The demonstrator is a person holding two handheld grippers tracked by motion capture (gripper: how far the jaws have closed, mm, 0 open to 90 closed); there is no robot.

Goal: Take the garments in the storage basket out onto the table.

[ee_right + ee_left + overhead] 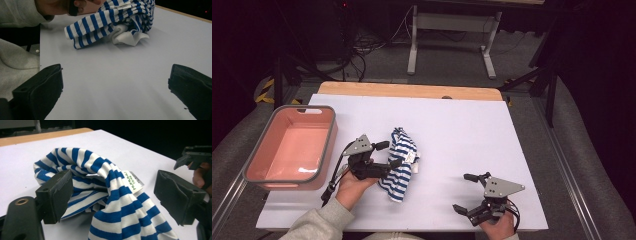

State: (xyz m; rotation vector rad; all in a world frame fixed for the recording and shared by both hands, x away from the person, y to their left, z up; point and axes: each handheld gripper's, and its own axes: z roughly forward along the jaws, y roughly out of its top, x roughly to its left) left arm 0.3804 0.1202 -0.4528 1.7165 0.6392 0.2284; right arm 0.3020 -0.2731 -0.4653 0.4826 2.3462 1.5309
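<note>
A blue and white striped cloth (401, 162) lies bunched up in a heap on the white table (462, 130). Seen from above, it sits a little toward nine o'clock from the middle of the table.

The left gripper (388, 156) is at the cloth's nine o'clock side and points toward three o'clock. Its jaws are apart. In the left gripper view the cloth (110, 202) lies between the two jaws. The jaw at nine o'clock in that view is right up against a fold. The jaw at three o'clock stands away from the cloth, so nothing is being pinched. A small white tag with green letters (133, 181) sticks out of the cloth near the middle of that view.

The right gripper (466, 193) is near the table's five o'clock corner, well apart from the cloth. Its jaws are wide apart too, with only bare white table between them. In the right gripper view the cloth (112, 20) is far off at twelve o'clock, with a plain white bit sticking out at its bottom.

A pink tub (257, 165) with a grey rim sits at the table's nine o'clock edge, just beside the left hand (352, 186).
</note>
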